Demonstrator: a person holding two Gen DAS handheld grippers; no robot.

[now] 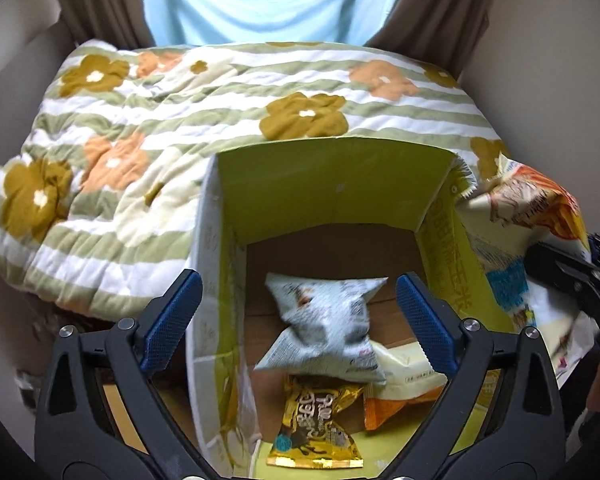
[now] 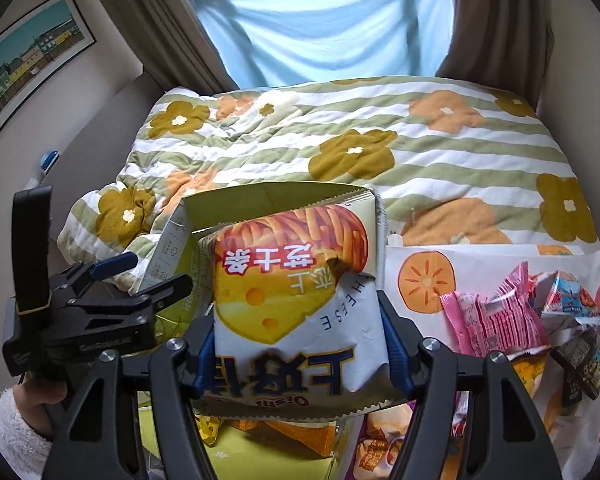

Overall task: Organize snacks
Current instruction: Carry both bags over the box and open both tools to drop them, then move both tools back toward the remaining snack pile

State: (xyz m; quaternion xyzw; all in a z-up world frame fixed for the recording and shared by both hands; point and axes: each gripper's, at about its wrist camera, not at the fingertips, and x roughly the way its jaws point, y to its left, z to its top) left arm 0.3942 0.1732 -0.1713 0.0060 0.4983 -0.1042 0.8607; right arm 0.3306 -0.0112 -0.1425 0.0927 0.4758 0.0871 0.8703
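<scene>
A yellow-green cardboard box (image 1: 332,184) stands open on the bed. A pale grey snack bag (image 1: 324,328) lies inside it, blurred, on top of a gold packet (image 1: 312,428), an orange packet (image 1: 384,412) and a cream packet (image 1: 412,372). My left gripper (image 1: 300,320) is open and empty above the box. My right gripper (image 2: 296,348) is shut on a large white cheese-stick bag (image 2: 296,280), held over the box (image 2: 188,248). That bag also shows at the right in the left wrist view (image 1: 524,208).
A floral quilt (image 1: 140,120) covers the bed behind the box. A white cloth with orange prints (image 2: 420,276) at the right holds several loose snacks, among them a pink packet (image 2: 496,316) and a dark packet (image 2: 580,360). Curtains and a window are behind.
</scene>
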